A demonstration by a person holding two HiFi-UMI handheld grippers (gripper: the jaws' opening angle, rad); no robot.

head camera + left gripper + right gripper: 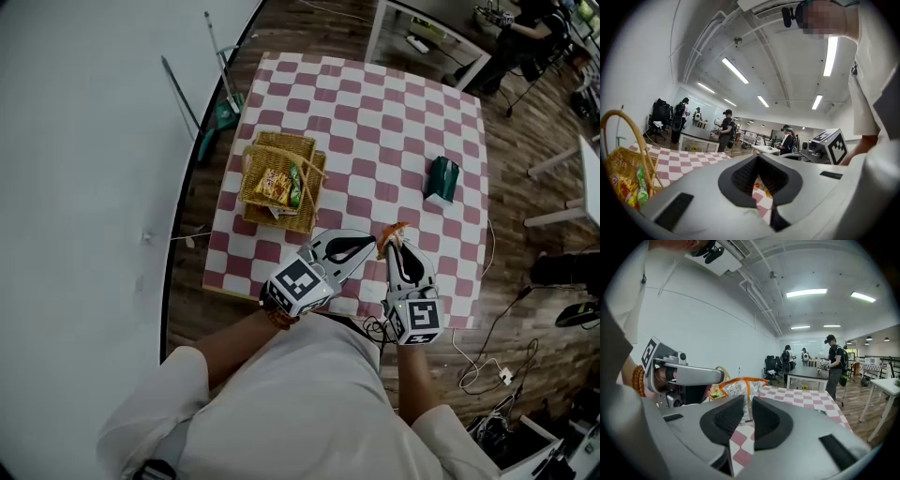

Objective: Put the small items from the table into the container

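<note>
Right gripper (392, 244) jaws pinch orange snack packet (395, 229) by thin edge, above worktop (375, 112). Left gripper (367, 246) jaws closed, empty. Risk: packet slips from pinch on way to basket (264, 147), falls short.

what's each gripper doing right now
Left gripper: jaws shut, nothing between them.
Right gripper: jaws shut on the orange snack packet.
</note>
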